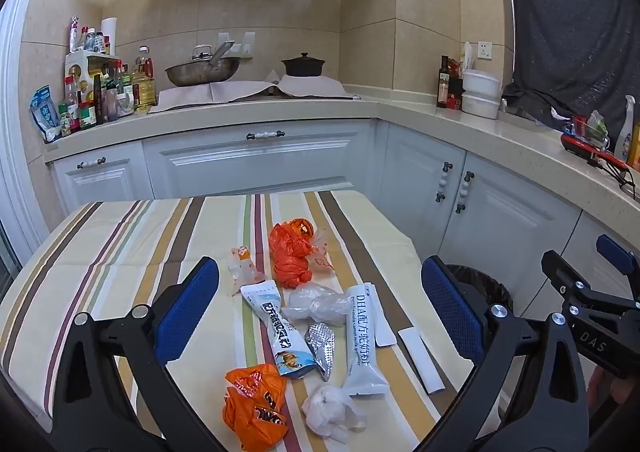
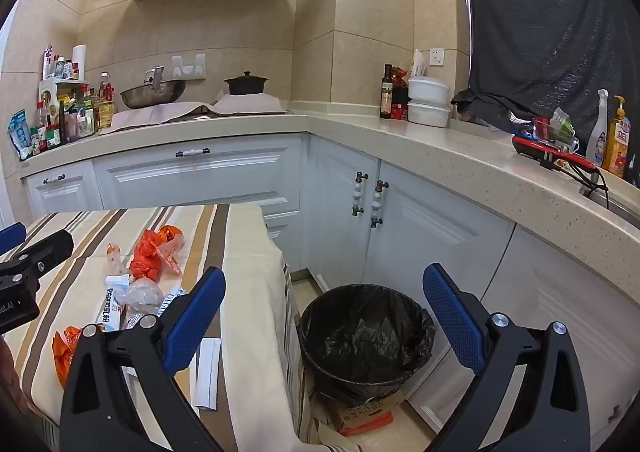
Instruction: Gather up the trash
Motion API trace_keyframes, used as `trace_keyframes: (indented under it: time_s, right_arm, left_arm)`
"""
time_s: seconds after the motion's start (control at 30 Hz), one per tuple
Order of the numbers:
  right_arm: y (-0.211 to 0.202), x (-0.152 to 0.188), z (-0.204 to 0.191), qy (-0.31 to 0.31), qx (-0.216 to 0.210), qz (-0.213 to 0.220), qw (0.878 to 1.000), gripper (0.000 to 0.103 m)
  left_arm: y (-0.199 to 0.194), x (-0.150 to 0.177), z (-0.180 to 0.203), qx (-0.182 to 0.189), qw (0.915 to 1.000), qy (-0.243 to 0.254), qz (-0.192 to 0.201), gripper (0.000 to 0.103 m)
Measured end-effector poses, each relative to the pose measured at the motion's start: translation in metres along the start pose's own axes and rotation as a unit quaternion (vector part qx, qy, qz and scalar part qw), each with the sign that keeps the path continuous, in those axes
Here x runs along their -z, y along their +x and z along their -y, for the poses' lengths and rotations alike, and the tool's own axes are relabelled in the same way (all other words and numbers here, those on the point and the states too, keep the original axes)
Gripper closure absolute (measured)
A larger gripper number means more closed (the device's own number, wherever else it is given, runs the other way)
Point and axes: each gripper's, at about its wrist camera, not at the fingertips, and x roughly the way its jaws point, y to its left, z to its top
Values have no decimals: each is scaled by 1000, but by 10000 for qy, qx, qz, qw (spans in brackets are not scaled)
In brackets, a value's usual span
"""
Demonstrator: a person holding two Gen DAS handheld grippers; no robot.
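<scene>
A striped tabletop (image 1: 120,252) carries the scattered trash, wrappers and crumpled bags heaped near its right edge, within easy reach of the black-lined bin (image 2: 366,336) on the floor just beside it. The left tongs (image 1: 320,308) hang wide and empty above an orange bag (image 1: 290,252) and milk-powder sachet (image 1: 365,336); the right tongs (image 2: 324,312), equally wide and empty, face the bin.

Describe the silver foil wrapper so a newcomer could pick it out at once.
On the striped table, find the trash pile. The foil wrapper lies between two white printed sachets, below a clear crumpled bag. It alone is shiny, embossed silver.
</scene>
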Motion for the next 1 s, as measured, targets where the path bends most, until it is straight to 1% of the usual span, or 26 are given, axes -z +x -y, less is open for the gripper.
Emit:
trace_keyframes:
  time_s: [0.3,0.33,0.6,0.63,0.97,1.0]
  right_arm:
    - [-1,-2,1,3,11,-6,10000,7]
    - [-3,-2,2,-6,3,13,10000,7]
    - [-3,-3,1,-1,5,21,10000,7]
    - [-3,-3,1,0,1,21,10000,7]
    - [-3,-4,-1,1,6,32,10000,7]
    - [-3,-4,-1,0,7,30,10000,7]
  left_arm:
    - [3,-1,7,-12,10000,36,52,4]
    - [-2,2,0,1,10000,-20,45,4]
    - [-5,5,3,6,10000,-7,35,4]
    - [-3,3,-2,5,10000,-38,31,4]
    - [-8,6,-2,23,10000,-31,56,4]
    - [-3,4,-3,6,10000,-46,24,4]
